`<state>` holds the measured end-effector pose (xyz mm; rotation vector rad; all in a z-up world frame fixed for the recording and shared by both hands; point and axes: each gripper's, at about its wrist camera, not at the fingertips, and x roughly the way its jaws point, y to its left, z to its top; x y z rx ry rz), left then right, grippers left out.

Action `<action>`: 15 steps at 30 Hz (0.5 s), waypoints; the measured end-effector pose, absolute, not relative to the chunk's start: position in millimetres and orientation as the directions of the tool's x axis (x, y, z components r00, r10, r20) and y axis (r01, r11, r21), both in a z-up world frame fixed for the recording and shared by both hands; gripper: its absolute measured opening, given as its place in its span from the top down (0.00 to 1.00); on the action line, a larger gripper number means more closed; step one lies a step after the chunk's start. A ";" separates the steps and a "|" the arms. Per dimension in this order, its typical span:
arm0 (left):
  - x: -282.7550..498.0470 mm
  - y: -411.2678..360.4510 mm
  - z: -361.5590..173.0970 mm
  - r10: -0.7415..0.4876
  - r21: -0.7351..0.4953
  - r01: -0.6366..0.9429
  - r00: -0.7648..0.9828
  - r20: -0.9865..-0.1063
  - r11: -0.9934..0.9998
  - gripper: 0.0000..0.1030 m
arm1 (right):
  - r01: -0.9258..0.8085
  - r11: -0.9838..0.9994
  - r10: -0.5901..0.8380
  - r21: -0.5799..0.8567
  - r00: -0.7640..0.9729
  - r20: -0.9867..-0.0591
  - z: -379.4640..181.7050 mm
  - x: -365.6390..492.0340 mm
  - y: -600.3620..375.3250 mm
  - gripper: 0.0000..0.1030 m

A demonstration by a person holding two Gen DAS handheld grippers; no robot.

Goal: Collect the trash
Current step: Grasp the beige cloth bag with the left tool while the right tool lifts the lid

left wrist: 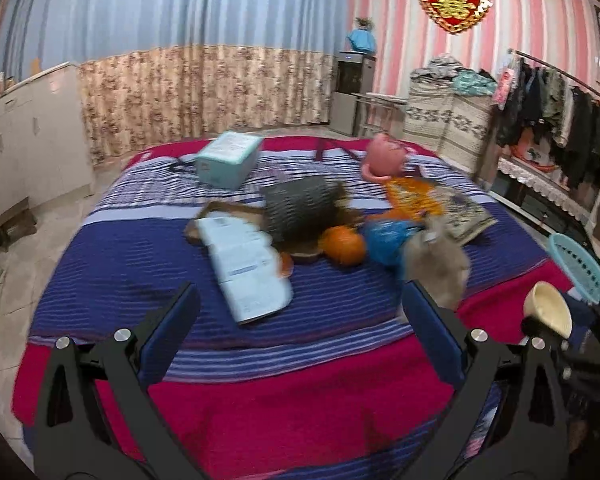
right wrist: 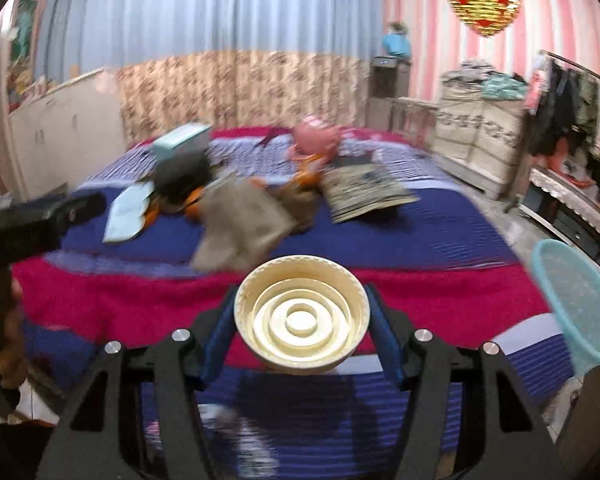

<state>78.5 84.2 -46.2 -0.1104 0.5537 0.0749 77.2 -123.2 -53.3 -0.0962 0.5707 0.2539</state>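
Bedroom backdrop beyond the bed clutter

A blue curtain (left wrist: 172,4) with a floral lower band hangs across the back wall, beside pink-striped wallpaper bearing a red-and-gold heart ornament (left wrist: 453,2). A white cabinet (left wrist: 28,136) stands along the left side. A water dispenser (left wrist: 352,88) sits in the far corner, near a patterned covered unit (left wrist: 448,120) with folded clothes piled on top. Dark garments hang on a clothes rack (left wrist: 556,112) along the right wall.
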 end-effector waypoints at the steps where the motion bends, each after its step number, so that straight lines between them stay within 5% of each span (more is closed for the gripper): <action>1: 81.2 76.8 -45.9 0.029 -0.084 -0.087 0.850 -0.526 0.993 0.05 | -0.242 0.970 0.197 -0.012 0.819 -0.539 -50.7 79.0 -134.0 0.41; 12: 140.0 -16.1 -75.0 0.061 0.045 -0.043 0.819 -0.570 0.998 0.05 | -0.050 0.997 0.073 0.059 0.856 -0.513 -48.9 84.6 -231.0 0.41; 15: 156.4 -20.4 -84.7 0.054 0.037 -0.040 0.783 -0.619 0.999 0.21 | -0.038 0.995 0.078 0.088 0.855 -0.513 -52.9 86.7 -241.4 0.41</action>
